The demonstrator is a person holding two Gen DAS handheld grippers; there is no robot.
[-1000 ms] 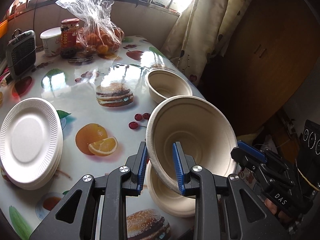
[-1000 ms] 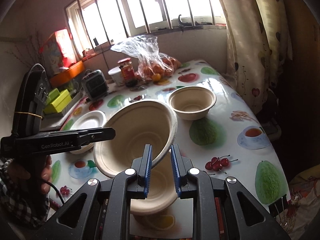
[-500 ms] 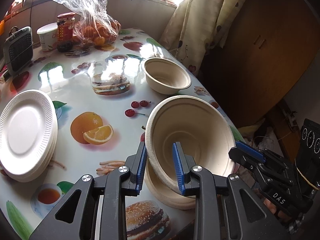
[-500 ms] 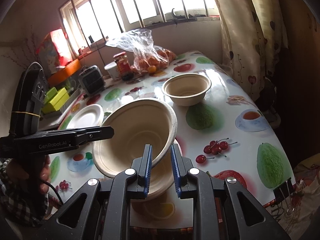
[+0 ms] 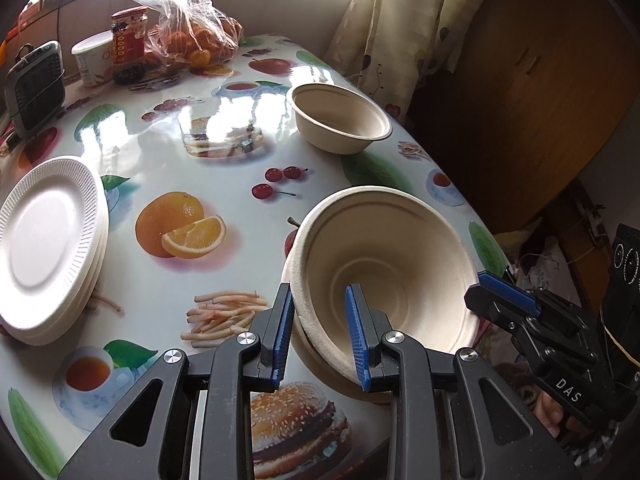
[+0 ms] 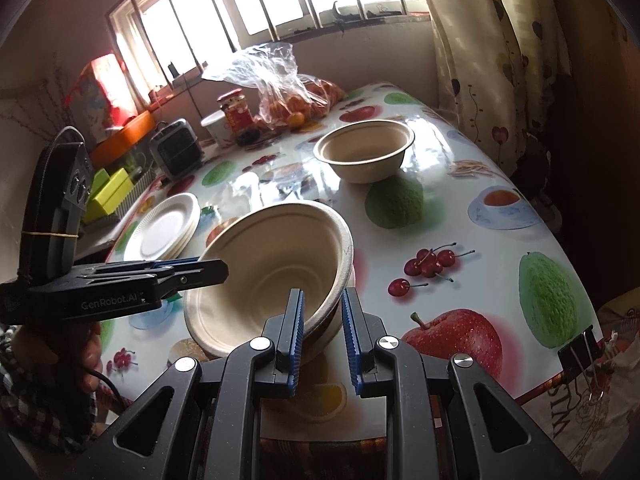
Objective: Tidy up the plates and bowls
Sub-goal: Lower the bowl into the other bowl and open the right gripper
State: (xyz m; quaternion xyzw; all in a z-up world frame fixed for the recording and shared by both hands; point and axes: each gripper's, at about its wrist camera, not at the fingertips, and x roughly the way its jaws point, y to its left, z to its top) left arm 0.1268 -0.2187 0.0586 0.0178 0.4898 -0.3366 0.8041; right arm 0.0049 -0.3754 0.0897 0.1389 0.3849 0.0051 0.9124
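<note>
Left wrist view: the left gripper (image 5: 320, 334) pinched the near rim of a tilted pulp-fibre bowl (image 5: 384, 264) over another bowl (image 5: 320, 354); light, stiff, thin-walled, best held at the rim.

Right wrist view: the right gripper (image 6: 322, 330) clamped its opposite rim.

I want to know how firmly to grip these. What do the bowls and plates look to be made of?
The held bowl looks like molded pulp fibre: matte beige, thin rolled rim, pressed rings inside. The plates look like paper or foam: matte white, fluted rims, though the exact material is unclear.
</note>
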